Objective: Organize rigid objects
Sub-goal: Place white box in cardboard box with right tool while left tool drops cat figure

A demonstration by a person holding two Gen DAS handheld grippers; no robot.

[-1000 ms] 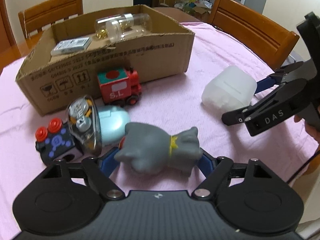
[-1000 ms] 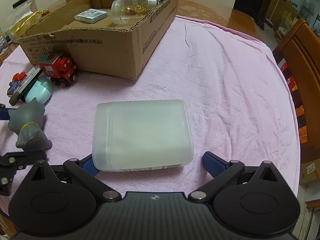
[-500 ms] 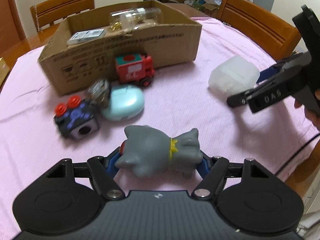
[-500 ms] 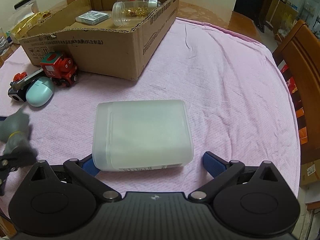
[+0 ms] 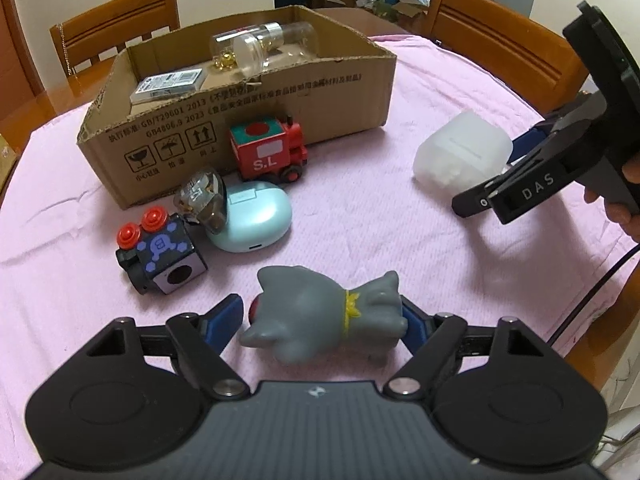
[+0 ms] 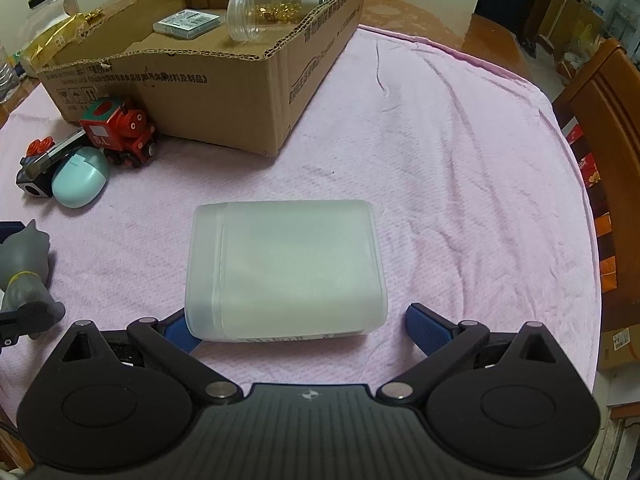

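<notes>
We see a round table under a pink cloth, with wooden chairs at its far and right edges. The cardboard box sits on the far left of the cloth, open-topped, holding a clear jar lying on its side and a small flat pack. To the right of the box the cloth lies bare out to the table's rim.

Our right gripper tilts steeply down over the frosted plastic container, which lies flat near the middle of the cloth; the blue pads stand apart on either side, and the right one shows a clear gap from the container wall. A hand holds this tool at the right edge.

Our left gripper also angles down, at the near edge, with the grey toy figure lying on its side between the jaws, which are opening; the left pad stands clear of the toy.

Beyond it, close against the box's near wall, cluster a red toy train, a pale blue case, a small clear piece leaning on that case, and a black cube with red buttons.
</notes>
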